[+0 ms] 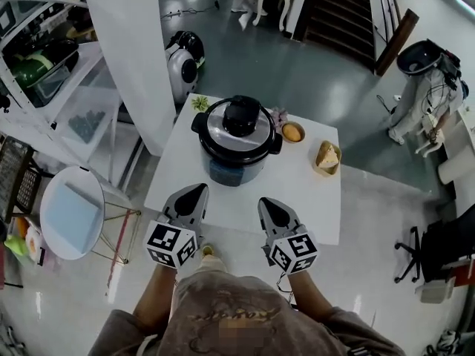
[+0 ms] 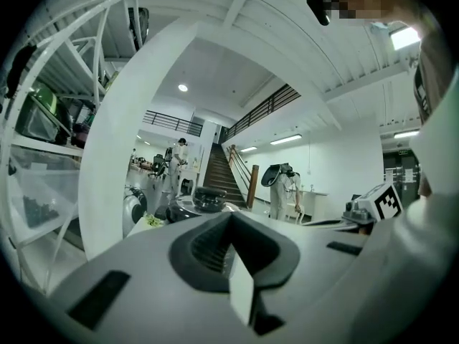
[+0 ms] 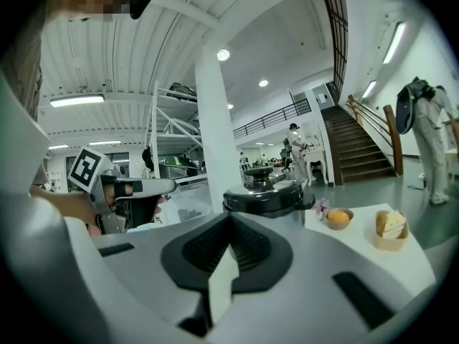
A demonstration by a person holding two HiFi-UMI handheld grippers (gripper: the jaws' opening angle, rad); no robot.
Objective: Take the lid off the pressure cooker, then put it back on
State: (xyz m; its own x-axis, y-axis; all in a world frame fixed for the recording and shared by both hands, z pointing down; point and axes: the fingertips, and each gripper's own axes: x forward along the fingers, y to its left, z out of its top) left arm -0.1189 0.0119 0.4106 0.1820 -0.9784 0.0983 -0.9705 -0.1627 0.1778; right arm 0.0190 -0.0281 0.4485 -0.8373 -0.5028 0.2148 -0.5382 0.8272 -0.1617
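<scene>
The pressure cooker (image 1: 236, 145) stands at the far middle of the white table (image 1: 312, 199). Its steel lid (image 1: 256, 136) with a black handle (image 1: 242, 116) sits on the pot. My left gripper (image 1: 196, 192) and right gripper (image 1: 266, 203) hover side by side over the table's near edge, both shut and empty, short of the cooker. In the left gripper view, the cooker (image 2: 201, 203) shows beyond the closed left gripper (image 2: 229, 221). In the right gripper view, the cooker (image 3: 269, 196) rises just past the closed right gripper (image 3: 229, 222).
A small bowl with an orange thing (image 1: 293, 132), a paper tray of bread (image 1: 327, 156) and a green sprig (image 1: 200, 103) share the table. A white pillar (image 1: 130, 50), shelving (image 1: 44, 73) and a round side table (image 1: 72, 212) stand at left. A person (image 1: 423, 87) stands far right.
</scene>
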